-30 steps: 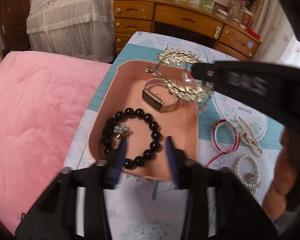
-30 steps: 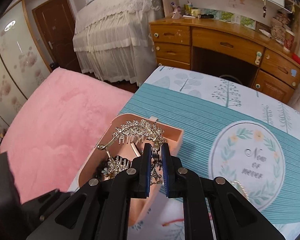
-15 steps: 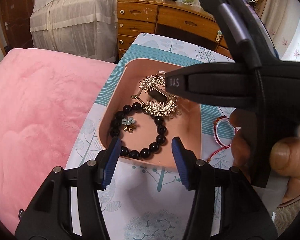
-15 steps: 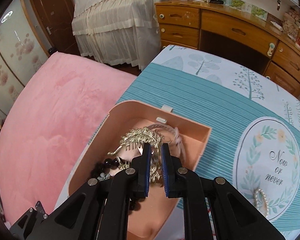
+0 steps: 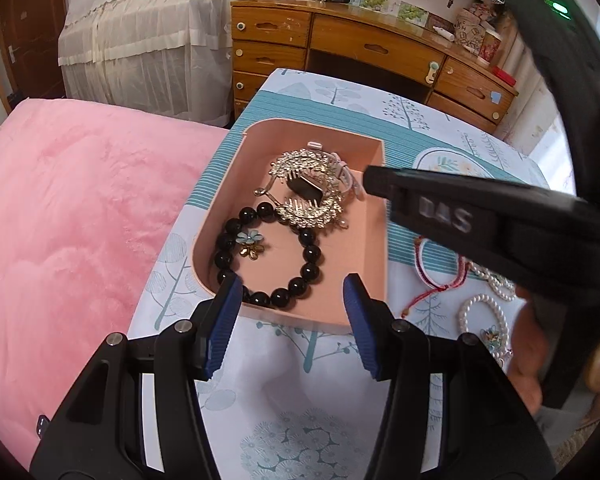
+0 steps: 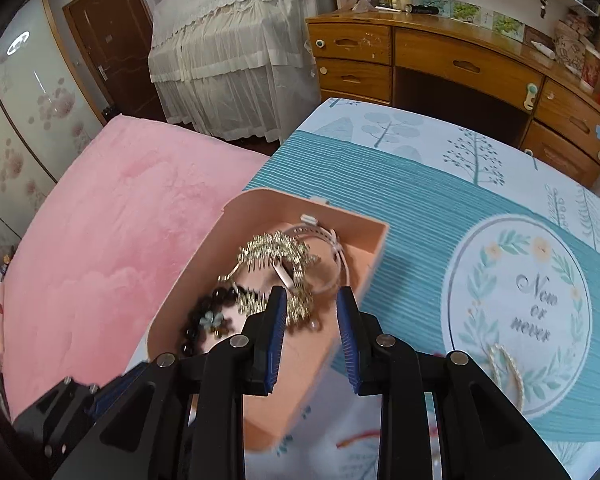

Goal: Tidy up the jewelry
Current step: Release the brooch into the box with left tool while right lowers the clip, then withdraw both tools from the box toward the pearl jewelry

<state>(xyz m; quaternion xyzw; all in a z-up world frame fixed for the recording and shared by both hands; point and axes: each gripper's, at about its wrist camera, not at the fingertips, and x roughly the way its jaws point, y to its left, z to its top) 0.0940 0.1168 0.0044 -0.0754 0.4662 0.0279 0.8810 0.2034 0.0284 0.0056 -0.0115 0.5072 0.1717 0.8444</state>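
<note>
The pink tray is seen resting on the patterned desk beside a pink bed. Inside it, a black bead bracelet is laid near the front, and a gold rhinestone hair clip is set on top of a watch toward the back. The left hand-held gripper is held wide apart over the tray's near rim, gripping nothing. The right hand-held gripper is likewise spread, empty, above the tray. A red cord bracelet and a pearl bracelet are left on the desk to the tray's right.
</note>
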